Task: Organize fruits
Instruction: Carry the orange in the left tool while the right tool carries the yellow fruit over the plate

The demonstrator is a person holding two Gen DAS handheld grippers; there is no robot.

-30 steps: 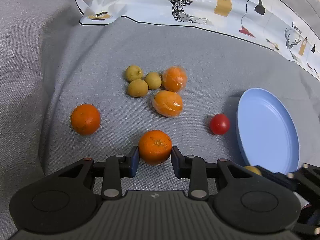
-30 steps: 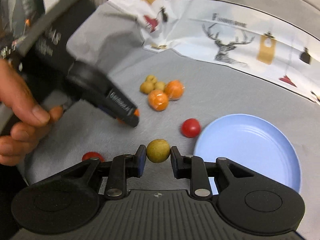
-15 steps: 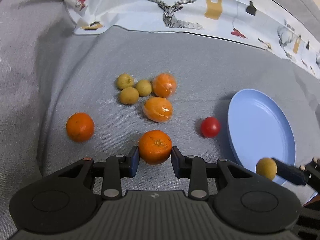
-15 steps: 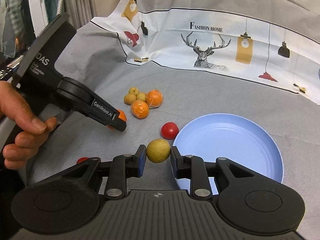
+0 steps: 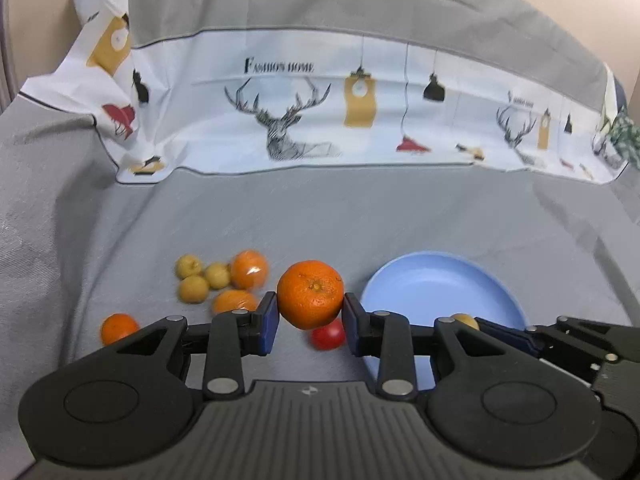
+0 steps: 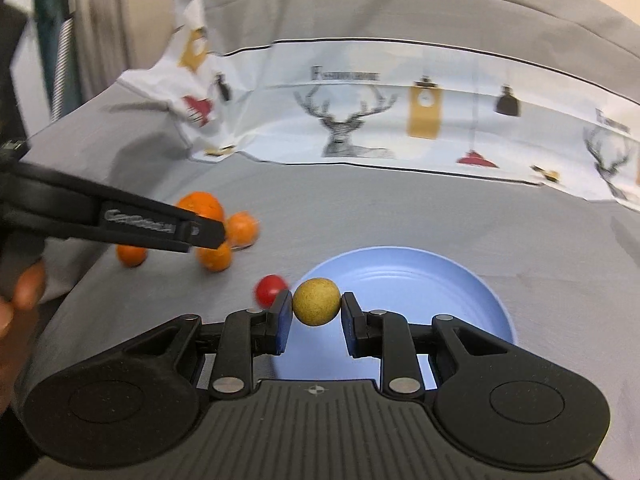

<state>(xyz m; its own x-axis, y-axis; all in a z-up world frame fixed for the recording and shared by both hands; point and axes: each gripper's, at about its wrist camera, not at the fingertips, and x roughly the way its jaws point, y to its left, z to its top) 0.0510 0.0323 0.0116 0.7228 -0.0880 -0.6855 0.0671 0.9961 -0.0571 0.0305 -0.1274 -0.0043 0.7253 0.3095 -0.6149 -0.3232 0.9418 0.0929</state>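
A grey cloth (image 5: 360,216) covers the surface, with a deer-print sheet (image 5: 360,120) behind; both grippers carry fruit toward a blue plate (image 5: 424,284).

At left lies a loose cluster (image 5: 218,280) of small yellow fruits and oranges, then a red tomato (image 5: 329,336) on the cloth. The left gripper (image 5: 310,312) clamps an orange (image 5: 310,300), lifted clear of the cloth. The right gripper (image 6: 316,314) pinches a small yellow fruit (image 6: 316,301) over the plate's near-left rim. The plate appears empty. The step looks like delivery; next, each fruit needs lowering onto the plate and releasing gently so it does not roll.
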